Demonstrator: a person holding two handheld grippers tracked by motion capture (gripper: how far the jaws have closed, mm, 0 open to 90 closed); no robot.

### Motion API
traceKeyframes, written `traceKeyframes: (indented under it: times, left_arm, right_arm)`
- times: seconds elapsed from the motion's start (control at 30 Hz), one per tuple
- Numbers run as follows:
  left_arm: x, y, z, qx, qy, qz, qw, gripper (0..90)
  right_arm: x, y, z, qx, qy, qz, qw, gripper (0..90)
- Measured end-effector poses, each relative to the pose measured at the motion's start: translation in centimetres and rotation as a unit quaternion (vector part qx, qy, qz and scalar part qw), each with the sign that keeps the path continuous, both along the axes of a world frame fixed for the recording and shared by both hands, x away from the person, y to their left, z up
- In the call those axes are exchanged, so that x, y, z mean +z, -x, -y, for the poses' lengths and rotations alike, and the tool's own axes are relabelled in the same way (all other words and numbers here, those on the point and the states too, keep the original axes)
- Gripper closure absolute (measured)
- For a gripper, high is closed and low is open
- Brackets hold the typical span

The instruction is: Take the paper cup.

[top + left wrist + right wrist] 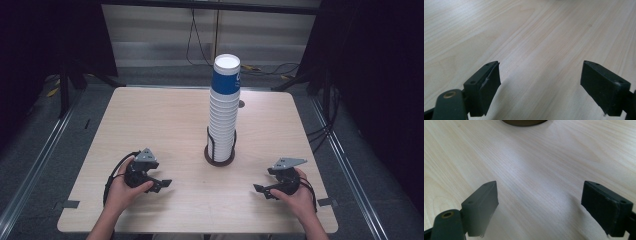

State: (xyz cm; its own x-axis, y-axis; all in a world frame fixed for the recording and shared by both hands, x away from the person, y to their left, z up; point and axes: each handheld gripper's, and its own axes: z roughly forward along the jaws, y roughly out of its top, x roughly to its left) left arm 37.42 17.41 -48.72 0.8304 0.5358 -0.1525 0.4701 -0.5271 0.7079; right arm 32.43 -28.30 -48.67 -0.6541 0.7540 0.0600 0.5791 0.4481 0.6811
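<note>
2 grippers: held low at the near edge of the table (150, 120), 1 per hand.
Left gripper (164, 184): jaws spread wide, nothing gripped.
Right gripper (260, 190): jaws spread wide, nothing gripped.
Cup stack (224, 107): stood upright in a dark holder (219, 156) at table centre, well apart from both grippers.
</note>
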Motion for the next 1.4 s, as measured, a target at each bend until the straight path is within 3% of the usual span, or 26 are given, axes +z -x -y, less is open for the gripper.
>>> traceKeyframes:
  times: [0.3,0.43,0.6,0.63,0.77,0.83,1.07,1.17,1.23,1.33,1.4]
  left_arm:
    - [0.4,0.1,-0.2,-0.001,0.018,0.0,0.9998,16.0]
    - [0.4,0.0,-0.1,0.005,0.038,-0.009,0.9992,16.0]
    - [0.6,0.0,0.0,0.0,0.045,-0.009,0.999,16.0]
    - [0.9,0.0,0.2,-0.007,0.047,-0.007,0.9988,16.0]
    - [1.5,-0.3,0.9,-0.016,0.042,-0.006,0.999,16.0]
    - [1.7,-0.4,1.2,-0.021,0.041,-0.012,0.9989,16.0]
    - [3.1,-1.2,2.2,-0.03,0.042,-0.003,0.9986,16.2]
    - [3.5,-1.4,2.4,-0.032,0.044,-0.001,0.9985,16.1]
    - [3.6,-1.5,2.6,-0.034,0.051,-0.003,0.9981,16.1]
    - [3.5,-1.5,2.8,-0.036,0.049,-0.002,0.9981,16.2]
    - [3.4,-1.6,2.9,-0.038,0.052,-0.004,0.9979,16.1]
  right_arm:
    - [-0.1,0.2,-0.8,0.018,-0.008,-0.002,0.9998,13.5]
    - [0.1,0.4,-1.2,0.03,-0.011,-0.006,0.9995,13.5]
    - [0.4,0.3,-1.1,0.025,-0.028,-0.003,0.9993,13.5]
    - [0.5,0.2,-1.1,0.022,-0.041,-0.003,0.9989,13.5]
    - [1.1,0.0,-1.2,0.016,-0.055,0.001,0.9983,13.5]
    - [1.2,0.0,-1.3,0.019,-0.051,0.002,0.9985,13.5]
    - [2.1,-0.3,-1.6,0.022,-0.044,0.006,0.9988,13.6]
    - [3.2,-0.7,-1.8,0.029,-0.039,0.011,0.9988,13.5]
    - [4.9,-1.2,-2.0,0.03,-0.044,0.014,0.9985,13.6]
    - [5.9,-1.6,-2.1,0.034,-0.052,0.012,0.998,13.6]
    - [7.0,-2.3,-2.4,0.044,-0.043,0.015,0.998,13.6]
